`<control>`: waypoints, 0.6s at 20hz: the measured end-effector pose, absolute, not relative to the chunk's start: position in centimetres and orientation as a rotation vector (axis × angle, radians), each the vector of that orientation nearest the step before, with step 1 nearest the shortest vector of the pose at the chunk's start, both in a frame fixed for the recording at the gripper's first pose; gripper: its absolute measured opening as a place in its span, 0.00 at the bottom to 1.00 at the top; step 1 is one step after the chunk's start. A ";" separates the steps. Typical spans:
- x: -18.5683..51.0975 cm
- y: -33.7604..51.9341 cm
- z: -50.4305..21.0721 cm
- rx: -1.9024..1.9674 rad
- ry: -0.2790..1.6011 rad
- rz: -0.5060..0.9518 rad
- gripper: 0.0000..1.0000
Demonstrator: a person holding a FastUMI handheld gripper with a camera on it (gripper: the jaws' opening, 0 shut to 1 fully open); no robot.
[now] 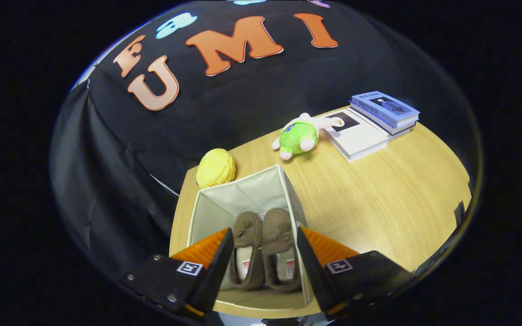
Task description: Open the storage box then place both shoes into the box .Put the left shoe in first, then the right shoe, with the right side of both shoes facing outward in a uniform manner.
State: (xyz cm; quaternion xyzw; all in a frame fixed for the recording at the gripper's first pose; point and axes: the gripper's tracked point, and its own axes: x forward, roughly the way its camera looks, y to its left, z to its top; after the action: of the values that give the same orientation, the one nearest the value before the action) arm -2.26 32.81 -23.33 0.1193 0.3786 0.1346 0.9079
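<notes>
**boxwatcher:** Looks like the placing part is basically done. The storage box (243, 194) sits open on the wooden table (379, 190), and both brown shoes are down inside it, side by side and touching: one shoe (245, 253) nearer the box's left wall, the other shoe (280, 246) nearer its right wall. The gripper (264, 253) hovers above the box with its jaws spread wide, gripping nothing, and the shoes show in the gap between the fingers.

**tabletop_tim:** So what's left?

**boxwatcher:** I'd guess just backing straight up and away without clipping the box rim, maybe a check that the shoes sit evenly. No grasp needed as far as I can see.

**tabletop_tim:** Can you confirm left went in first, right sides outward?

**boxwatcher:** Nope. From above I can't tell which shoe is the left one or which side faces out. The heels and the near wall of the box are partly covered by the fingers. Beyond the box there's a yellow plush (215, 168), a green plush toy (298, 135) and a stack of books (369, 122), all well clear.
</notes>
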 end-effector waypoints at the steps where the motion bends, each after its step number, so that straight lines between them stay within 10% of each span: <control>1: -2.0 32.3 -22.9 0.237 0.769 0.280 0.92; 12: 3.2 24.4 -12.7 0.120 0.539 0.265 0.98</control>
State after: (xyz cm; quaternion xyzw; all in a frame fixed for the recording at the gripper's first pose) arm 3.19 24.38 -12.68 0.0589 0.2651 0.1303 0.9535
